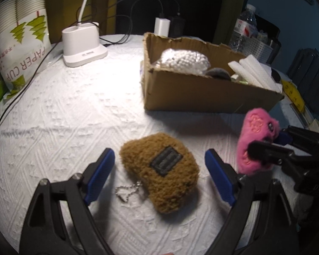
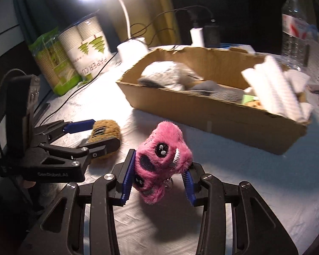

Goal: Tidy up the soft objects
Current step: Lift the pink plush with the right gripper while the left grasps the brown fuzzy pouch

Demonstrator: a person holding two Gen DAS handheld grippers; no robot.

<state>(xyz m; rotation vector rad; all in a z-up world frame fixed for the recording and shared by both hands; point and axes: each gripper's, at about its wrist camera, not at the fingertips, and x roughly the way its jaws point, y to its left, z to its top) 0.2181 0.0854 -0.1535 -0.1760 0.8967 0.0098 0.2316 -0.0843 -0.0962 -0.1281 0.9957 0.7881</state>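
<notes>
A brown fuzzy plush (image 1: 162,174) with a grey patch and a bead chain lies on the white cloth. My left gripper (image 1: 159,170) is open, its blue pads on either side of the plush without touching it; it also shows in the right wrist view (image 2: 100,133) around the brown plush (image 2: 105,130). My right gripper (image 2: 157,176) is shut on a pink plush toy (image 2: 161,155) and holds it just above the cloth. In the left wrist view the pink plush (image 1: 255,140) and right gripper (image 1: 265,142) are at the right.
A cardboard box (image 1: 202,93) behind holds white and grey soft items and foam strips; it also shows in the right wrist view (image 2: 223,119). A white lamp base (image 1: 83,44), cables, a paper cup pack (image 1: 21,42) and a water bottle (image 1: 244,27) stand at the back.
</notes>
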